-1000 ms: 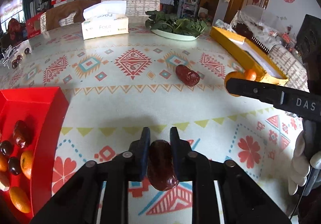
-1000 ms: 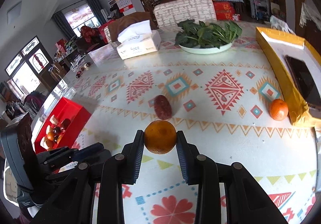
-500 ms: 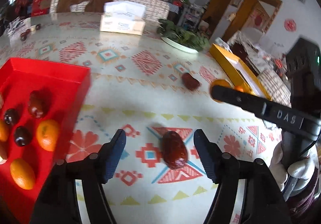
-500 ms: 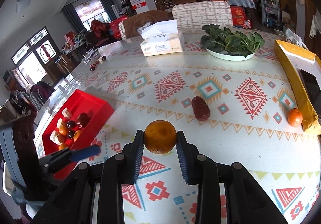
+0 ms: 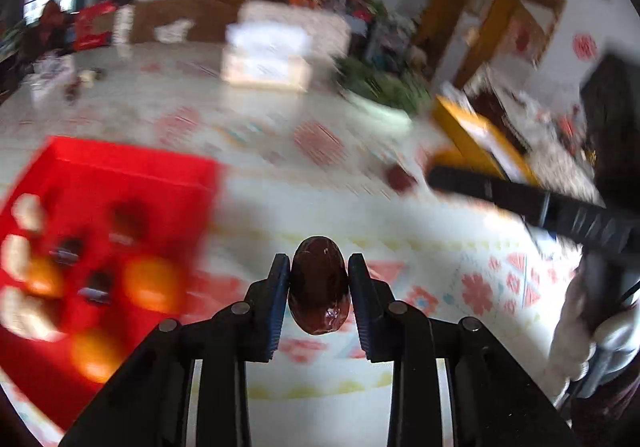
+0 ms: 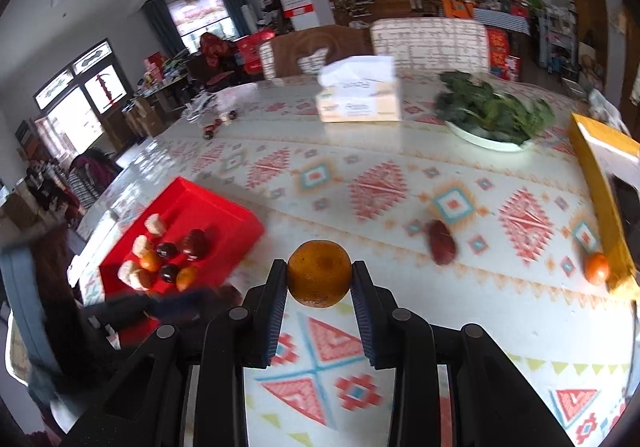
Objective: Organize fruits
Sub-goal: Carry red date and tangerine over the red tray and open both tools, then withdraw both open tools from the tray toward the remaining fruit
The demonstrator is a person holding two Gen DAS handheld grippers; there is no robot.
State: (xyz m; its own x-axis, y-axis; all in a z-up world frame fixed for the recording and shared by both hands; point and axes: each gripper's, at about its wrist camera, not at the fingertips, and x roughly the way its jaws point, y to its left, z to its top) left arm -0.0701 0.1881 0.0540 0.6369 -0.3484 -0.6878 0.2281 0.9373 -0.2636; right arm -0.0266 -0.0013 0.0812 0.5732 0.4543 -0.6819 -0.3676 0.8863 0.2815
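My left gripper (image 5: 319, 263) is closing on a dark red date (image 5: 318, 283); its pads press both sides and the date hangs above the patterned tablecloth. To its left lies the red tray (image 5: 132, 163) with oranges, dark fruits and pale pieces, blurred. My right gripper (image 6: 319, 267) is shut on an orange (image 6: 319, 279), held over the cloth to the right of the red tray (image 6: 224, 203). A second date (image 6: 442, 247) and a small orange (image 6: 596, 267) lie on the table further right.
A tissue box (image 6: 360, 99) and a plate of greens (image 6: 492, 115) stand at the back. A yellow box (image 6: 604, 175) lines the right side. The right gripper's black finger (image 5: 520, 199) crosses the left wrist view, with a gloved hand (image 5: 576, 327) below it.
Half a second ago the left jaws stood wide with the date on the cloth; now they grip it off the table. Both grippers moved left toward the red tray. The orange stayed gripped.
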